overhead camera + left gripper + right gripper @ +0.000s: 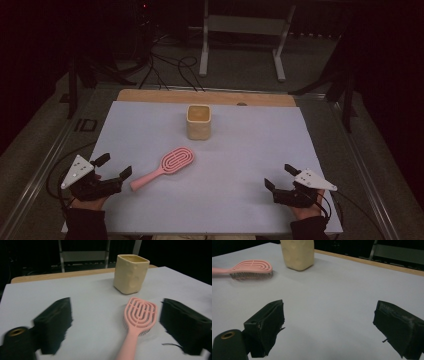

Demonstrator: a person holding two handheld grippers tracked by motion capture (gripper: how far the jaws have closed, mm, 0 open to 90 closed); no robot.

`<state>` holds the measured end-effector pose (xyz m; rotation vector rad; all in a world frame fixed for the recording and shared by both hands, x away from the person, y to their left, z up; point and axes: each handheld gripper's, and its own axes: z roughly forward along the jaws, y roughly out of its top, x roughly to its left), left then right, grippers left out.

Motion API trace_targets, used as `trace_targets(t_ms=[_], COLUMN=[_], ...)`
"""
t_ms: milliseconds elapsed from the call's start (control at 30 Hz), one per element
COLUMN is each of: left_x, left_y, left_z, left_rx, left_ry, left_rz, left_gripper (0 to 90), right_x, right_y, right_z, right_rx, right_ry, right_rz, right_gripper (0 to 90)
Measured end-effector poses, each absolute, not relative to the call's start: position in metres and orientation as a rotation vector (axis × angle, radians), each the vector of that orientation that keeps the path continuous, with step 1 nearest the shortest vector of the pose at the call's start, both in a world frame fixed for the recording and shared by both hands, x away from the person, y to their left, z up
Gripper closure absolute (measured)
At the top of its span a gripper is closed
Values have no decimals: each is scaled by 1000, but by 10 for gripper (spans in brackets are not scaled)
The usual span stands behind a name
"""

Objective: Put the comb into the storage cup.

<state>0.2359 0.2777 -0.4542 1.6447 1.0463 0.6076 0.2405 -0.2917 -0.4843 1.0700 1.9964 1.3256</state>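
Brush first: from the high view, the pink plastic vented hairbrush lies flat on the white table cover, left of centre, handle end pointing at the left gripper in the lower left. Its jaws are spread wide with nothing between them. The cream squarish ceramic cup stands upright well beyond the brush head, top centre of the cover. The right gripper, lower right, is spread and empty too.

Left gripper view: brush handle runs up between the black jaws, not touched.

Right gripper view: brush upper left, cup beside it.

Looks like the reach-for-the-handle stage to me; next it'd need to ease forward and pinch the handle, probably to drop it in the cup.
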Motion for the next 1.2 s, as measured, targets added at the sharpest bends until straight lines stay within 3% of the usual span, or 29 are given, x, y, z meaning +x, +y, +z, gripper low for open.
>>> trace_targets(t_ms=[200, 667, 1200], left_x=[231, 227, 232], left_y=[283, 284, 271], left_z=[-459, -470, -478], left_rx=[1653, 1698, 1757], left_ry=[1063, 1052, 1022], left_rz=[638, 683, 647], left_gripper=[3, 2, 2], right_x=[240, 240, 240], right_y=[-291, -291, -289], right_z=[-484, -482, -482], right_rx=[1061, 1051, 1054], right_ry=[1997, 1984, 1979], right_rz=[1332, 1346, 1371], right_gripper=[95, 95, 95])
